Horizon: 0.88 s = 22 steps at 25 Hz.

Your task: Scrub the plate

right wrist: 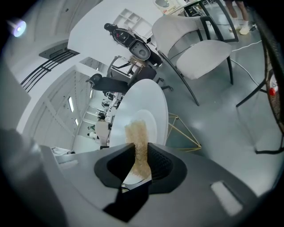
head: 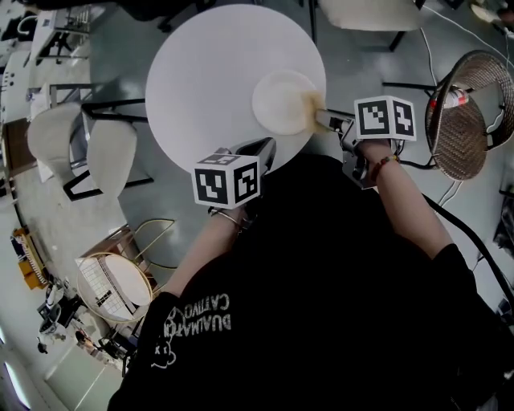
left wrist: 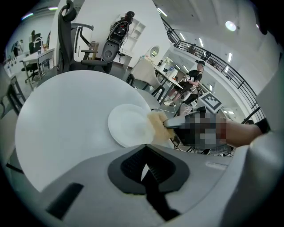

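Note:
A small white plate (head: 281, 100) (left wrist: 128, 125) (right wrist: 150, 120) lies on the round white table (head: 201, 80) near its right edge. My right gripper (head: 331, 121) (right wrist: 137, 170) is shut on a tan sponge (head: 313, 104) (right wrist: 138, 142), which rests on the plate's right rim. The left gripper view shows that sponge (left wrist: 159, 127) against the plate's edge. My left gripper (head: 259, 149) (left wrist: 144, 169) hovers at the table's near edge, just short of the plate, with its jaws shut and nothing between them.
A wicker stand (head: 470, 120) with cables is on the floor at the right. White chairs (head: 80, 148) sit left of the table and another (head: 369, 12) behind it. A wire-frame side table (head: 112, 281) is at lower left.

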### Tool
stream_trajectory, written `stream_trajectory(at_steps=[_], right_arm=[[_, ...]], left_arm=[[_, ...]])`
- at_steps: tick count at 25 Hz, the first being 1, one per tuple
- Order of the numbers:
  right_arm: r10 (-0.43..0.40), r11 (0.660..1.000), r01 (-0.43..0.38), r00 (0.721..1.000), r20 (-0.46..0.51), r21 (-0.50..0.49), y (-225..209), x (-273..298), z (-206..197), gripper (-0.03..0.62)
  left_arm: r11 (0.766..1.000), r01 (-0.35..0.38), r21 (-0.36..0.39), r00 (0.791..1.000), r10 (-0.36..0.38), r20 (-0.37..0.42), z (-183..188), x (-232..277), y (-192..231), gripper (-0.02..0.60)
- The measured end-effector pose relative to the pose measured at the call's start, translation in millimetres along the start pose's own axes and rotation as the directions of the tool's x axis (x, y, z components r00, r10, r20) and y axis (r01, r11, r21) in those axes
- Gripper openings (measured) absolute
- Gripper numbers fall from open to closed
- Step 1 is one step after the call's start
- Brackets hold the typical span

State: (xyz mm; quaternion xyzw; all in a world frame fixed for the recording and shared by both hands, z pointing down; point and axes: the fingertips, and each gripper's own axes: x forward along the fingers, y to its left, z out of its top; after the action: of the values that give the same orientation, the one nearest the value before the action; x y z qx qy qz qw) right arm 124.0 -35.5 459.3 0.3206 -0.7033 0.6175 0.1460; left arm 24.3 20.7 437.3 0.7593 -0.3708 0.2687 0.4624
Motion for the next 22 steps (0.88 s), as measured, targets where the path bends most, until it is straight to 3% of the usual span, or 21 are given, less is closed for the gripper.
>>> stream_trajectory(at_steps=[15,22], right_arm=[[-0.013,1.0,0.013,1.0,-0.016,-0.007,-22,-29,6,0.089],[0.038,0.997,-0.043,0.997,-0.072,-0.07,7,-13,10,0.089]], left_arm=[[0.997,-0.047,-0.068,0.995,0.053,0.088,3,5,-14,0.0],[0.991,-0.068,-0.113,0.99,0.081,0.115,2,0,-7,0.0]])
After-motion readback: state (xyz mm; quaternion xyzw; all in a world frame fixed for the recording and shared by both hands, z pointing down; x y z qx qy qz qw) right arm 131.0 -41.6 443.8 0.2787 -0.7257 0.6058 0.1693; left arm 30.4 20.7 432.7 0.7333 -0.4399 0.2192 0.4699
